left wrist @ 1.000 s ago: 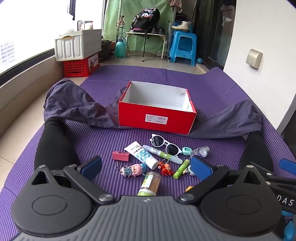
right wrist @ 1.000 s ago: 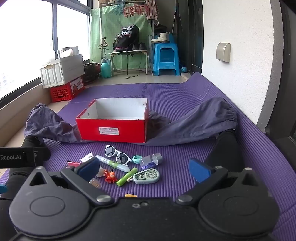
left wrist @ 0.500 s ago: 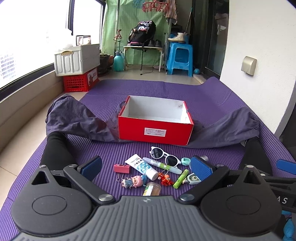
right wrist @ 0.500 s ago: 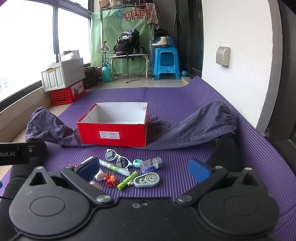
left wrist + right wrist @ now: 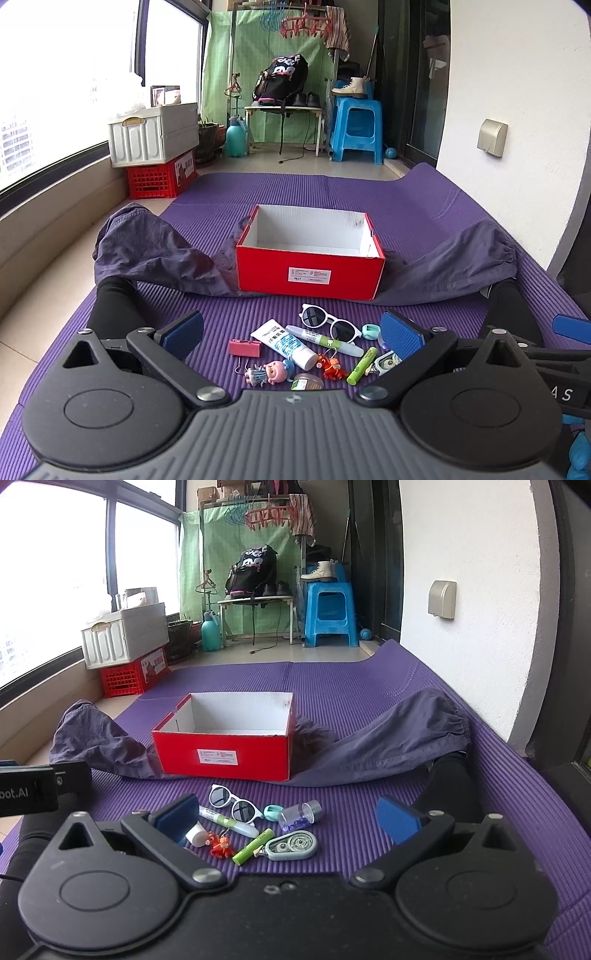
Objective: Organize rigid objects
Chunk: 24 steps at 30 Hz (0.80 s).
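Left wrist view: the left gripper hovers over a purple ribbed foam mat, its blue-padded fingers spread wide and holding nothing. Compared with a second ago the camera has pitched up, so the small items sit lower in the frame and the green-capped jar is now half hidden behind the gripper body. The open red cardboard box with a white interior stands beyond the cluster, empty. In front of it lie white-framed sunglasses, a white tube with blue print, a pink binder clip and a lime-green marker.

Right wrist view: the right gripper likewise gapes wide and empty. The view has lifted here too; the box appears nearer the frame's centre. A pale grey correction-tape dispenser and a clear vial with a grey cap lie between the fingers, untouched.
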{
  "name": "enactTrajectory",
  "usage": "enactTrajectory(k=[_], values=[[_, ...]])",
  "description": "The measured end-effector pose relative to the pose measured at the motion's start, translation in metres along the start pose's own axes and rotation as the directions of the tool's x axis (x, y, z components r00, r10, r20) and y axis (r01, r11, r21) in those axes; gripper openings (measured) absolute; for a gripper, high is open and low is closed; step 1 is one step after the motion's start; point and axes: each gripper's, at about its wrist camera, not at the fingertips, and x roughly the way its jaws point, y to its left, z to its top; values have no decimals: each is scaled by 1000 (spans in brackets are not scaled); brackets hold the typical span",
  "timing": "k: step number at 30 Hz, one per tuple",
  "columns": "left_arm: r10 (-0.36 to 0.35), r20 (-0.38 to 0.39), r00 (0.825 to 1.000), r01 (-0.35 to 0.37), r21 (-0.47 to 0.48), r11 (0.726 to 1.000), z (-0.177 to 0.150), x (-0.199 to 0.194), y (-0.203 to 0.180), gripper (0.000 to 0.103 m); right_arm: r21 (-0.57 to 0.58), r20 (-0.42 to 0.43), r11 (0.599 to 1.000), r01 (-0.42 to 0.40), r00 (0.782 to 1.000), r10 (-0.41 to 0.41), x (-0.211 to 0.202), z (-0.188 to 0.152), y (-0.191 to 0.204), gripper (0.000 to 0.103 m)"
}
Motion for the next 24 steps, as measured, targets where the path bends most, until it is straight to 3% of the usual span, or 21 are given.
enactTrajectory(k=[10, 24], values=[[-3, 6, 1000, 3, 7, 1000, -1, -1, 0, 103, 0, 7, 1000, 3, 1000, -3, -2, 0, 0, 102], [-39, -59, 997, 38, -20, 999, -1, 21, 11, 103, -2, -36, 1000, -9, 999, 9, 16, 2, -1, 100]])
